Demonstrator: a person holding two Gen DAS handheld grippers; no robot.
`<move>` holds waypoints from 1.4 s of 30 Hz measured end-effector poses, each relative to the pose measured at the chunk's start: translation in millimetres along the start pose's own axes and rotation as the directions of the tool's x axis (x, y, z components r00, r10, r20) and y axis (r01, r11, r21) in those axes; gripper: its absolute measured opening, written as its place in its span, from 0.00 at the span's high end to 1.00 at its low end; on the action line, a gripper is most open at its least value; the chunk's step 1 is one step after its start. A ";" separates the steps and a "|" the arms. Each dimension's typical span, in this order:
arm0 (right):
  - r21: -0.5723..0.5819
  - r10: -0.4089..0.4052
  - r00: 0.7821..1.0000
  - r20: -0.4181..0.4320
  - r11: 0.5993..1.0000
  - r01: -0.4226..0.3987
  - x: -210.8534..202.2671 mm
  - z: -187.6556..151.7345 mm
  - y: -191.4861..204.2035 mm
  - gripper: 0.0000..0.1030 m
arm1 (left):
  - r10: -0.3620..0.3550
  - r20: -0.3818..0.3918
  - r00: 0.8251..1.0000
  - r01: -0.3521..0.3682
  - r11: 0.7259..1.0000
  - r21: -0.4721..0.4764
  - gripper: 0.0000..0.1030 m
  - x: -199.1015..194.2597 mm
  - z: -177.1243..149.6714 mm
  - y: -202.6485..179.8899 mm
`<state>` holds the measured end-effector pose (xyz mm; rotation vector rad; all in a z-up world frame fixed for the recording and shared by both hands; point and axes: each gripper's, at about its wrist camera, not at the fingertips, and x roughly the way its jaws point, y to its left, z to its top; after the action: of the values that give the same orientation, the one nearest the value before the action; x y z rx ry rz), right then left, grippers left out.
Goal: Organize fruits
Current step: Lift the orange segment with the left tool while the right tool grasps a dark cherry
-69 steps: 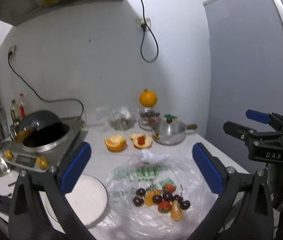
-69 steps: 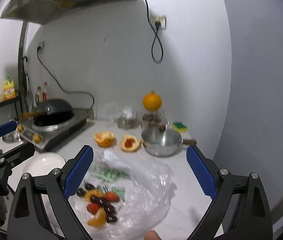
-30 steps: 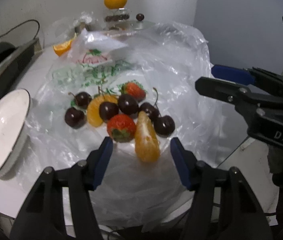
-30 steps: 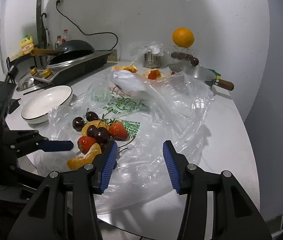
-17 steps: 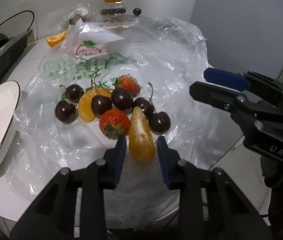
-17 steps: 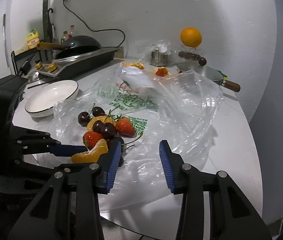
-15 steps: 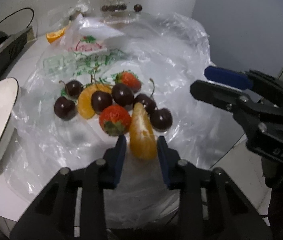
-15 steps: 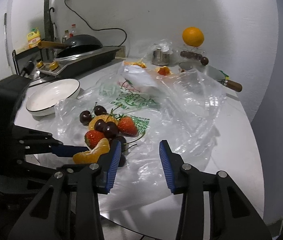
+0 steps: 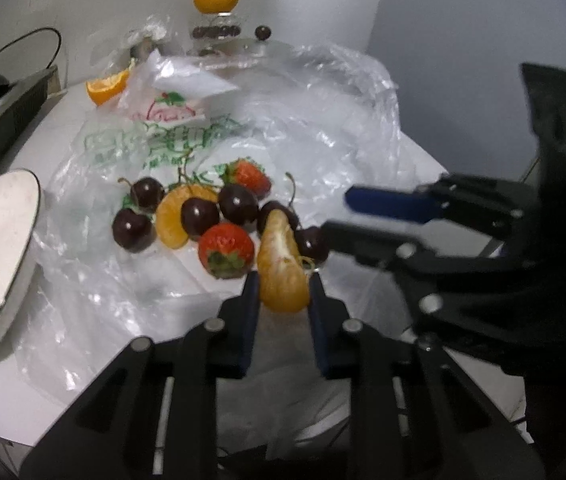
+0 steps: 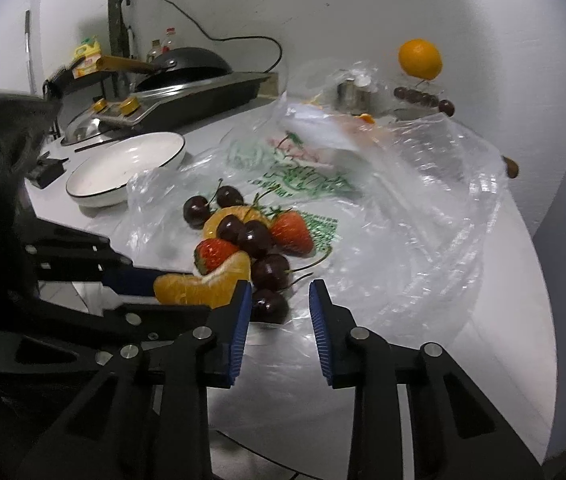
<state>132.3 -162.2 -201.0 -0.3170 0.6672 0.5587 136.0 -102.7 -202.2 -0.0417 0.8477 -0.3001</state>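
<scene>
Cherries, two strawberries (image 9: 225, 250) and orange segments lie in a pile on a clear plastic bag (image 9: 323, 128). My left gripper (image 9: 283, 282) is shut on the nearest orange segment (image 9: 283, 264), which stands between its blue pads; the right wrist view shows the same segment (image 10: 203, 284) held at the pile's near edge. My right gripper (image 10: 279, 292) is closing, its pads still apart. A dark cherry (image 10: 269, 306) sits between them close to the left pad, with a gap to the right one.
A white bowl (image 10: 131, 168) stands left of the bag. Behind are a cooker with a black wok (image 10: 187, 68), a whole orange (image 10: 419, 58) on a jar, and a steel pan. The table's edge runs close below both grippers.
The left jaws have closed onto the orange segment. The right gripper has sunk and come closer to the pile, its jaws narrowing around a cherry.
</scene>
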 end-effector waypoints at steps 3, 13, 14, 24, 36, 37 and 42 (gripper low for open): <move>0.000 0.011 1.000 -0.027 1.000 -0.011 8.9 -1.6 2.8 0.69 | -0.001 0.003 1.000 0.001 1.000 0.006 0.78 -5.9 -0.5 -0.2; 0.016 0.008 0.996 -0.087 1.000 -0.007 26.9 -2.7 4.5 0.69 | 0.002 0.065 0.998 -0.002 1.000 -0.001 0.78 -31.6 1.5 3.3; 0.025 0.011 0.996 -0.089 1.000 -0.009 27.9 -2.4 3.8 0.69 | 0.003 0.069 0.998 -0.003 1.000 0.001 0.78 -33.5 0.9 3.7; 0.196 0.070 0.991 -0.112 0.980 -0.047 30.8 1.9 -8.0 0.69 | 0.012 0.103 0.995 -0.013 1.000 0.008 0.78 -48.6 0.8 11.2; 0.233 -0.013 0.991 -0.137 0.971 0.045 35.4 3.5 -2.4 0.71 | -0.002 0.137 0.991 0.001 1.000 0.010 0.78 -62.1 -0.1 24.4; 0.234 -0.019 0.991 -0.135 0.971 0.051 35.8 3.2 -1.8 0.73 | -0.004 0.138 0.990 0.003 1.000 0.009 0.78 -63.5 -0.6 26.6; 0.241 -0.060 0.993 -0.103 0.967 0.083 26.7 6.9 0.7 0.73 | -0.007 0.152 0.988 0.006 1.000 0.004 0.78 -70.5 -2.5 33.8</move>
<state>152.6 -148.3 -213.5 -0.1351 0.8052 0.3882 98.6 -50.5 -157.4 -0.0629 0.6955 -0.3009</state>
